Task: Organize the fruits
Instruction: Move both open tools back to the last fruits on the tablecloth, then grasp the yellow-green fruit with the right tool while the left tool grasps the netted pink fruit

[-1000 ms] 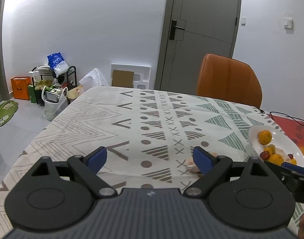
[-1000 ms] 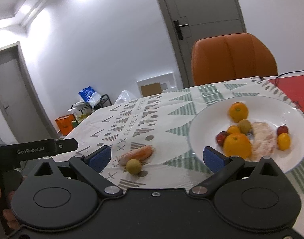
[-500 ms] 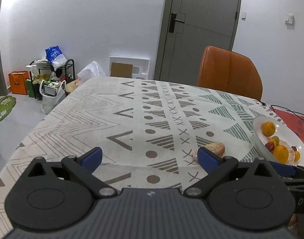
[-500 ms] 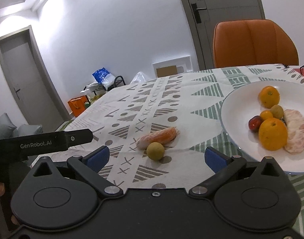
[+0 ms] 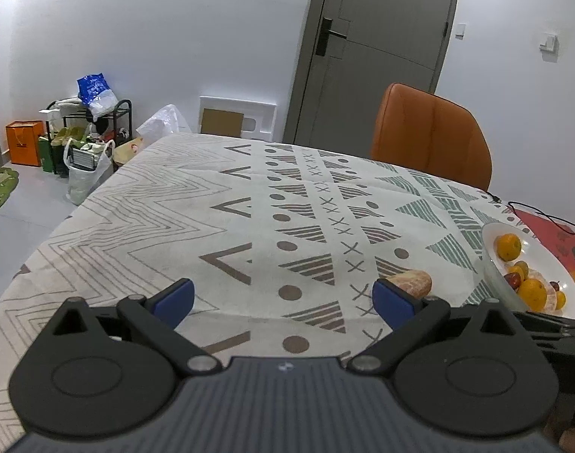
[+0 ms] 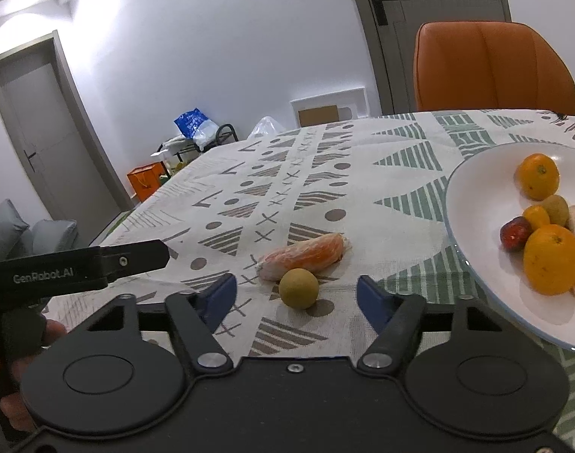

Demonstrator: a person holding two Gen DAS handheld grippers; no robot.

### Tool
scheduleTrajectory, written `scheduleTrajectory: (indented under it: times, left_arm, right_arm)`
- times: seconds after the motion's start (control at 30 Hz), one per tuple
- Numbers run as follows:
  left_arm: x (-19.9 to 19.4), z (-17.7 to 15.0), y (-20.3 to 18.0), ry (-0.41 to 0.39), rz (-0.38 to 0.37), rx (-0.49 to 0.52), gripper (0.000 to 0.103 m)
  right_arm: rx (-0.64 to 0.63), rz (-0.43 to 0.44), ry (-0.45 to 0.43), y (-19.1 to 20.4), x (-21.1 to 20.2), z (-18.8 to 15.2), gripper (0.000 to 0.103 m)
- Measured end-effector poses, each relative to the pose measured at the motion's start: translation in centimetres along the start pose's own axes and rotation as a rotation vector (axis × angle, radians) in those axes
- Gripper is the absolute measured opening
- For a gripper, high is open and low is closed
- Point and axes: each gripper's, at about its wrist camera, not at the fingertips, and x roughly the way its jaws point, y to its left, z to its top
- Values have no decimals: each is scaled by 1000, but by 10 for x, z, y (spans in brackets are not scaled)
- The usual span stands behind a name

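A small green round fruit [image 6: 299, 288] lies on the patterned tablecloth, with a peeled orange segment [image 6: 304, 256] just behind it. My right gripper [image 6: 297, 298] hovers just short of the green fruit, which sits in line with the gap ahead of the tips. Its jaws are closing and the pads touch nothing. A white plate [image 6: 472, 188] at the right holds oranges, a red fruit and a peeled piece. My left gripper [image 5: 283, 298] stands open over bare cloth. The segment [image 5: 410, 283] shows beside its right finger and the plate [image 5: 493, 264] lies at the right edge.
An orange chair [image 5: 431, 136] stands behind the table by a grey door. Bags and a shoe rack [image 5: 87, 132] sit on the floor at the left. A black cable [image 5: 544, 215] runs across a red mat past the plate. The left gripper's body [image 6: 76, 268] and a hand show in the right view.
The right gripper's fingers have come much closer together, and the view has shifted left so the green fruit now lines up with them. The left gripper dipped slightly, bringing the orange segment into plainer sight.
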Motion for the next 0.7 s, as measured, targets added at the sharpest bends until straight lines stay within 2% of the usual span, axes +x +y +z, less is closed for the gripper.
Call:
scheduleTrajectory:
  times: [0.2,0.23,0.27,0.3,0.7]
  left_arm:
    - [9,1,2,14,-19,-15,99]
    - [9,1,2,16,-20,-16,99]
    - [11,2,2,17,-21,-17,99]
    - [12,2,2,18,-19,-18,99]
    - [28,5,-17,40,-49,3,99]
  right_arm:
    - [-7,6,28,1,13,1,46]
    - [-9,7,29,0,15,1,40]
    - [-14,5,27,0,17,2,28]
    - [-22,2,30,0,18,2,23]
    - [-9,-8,-13,-13,1,14,23]
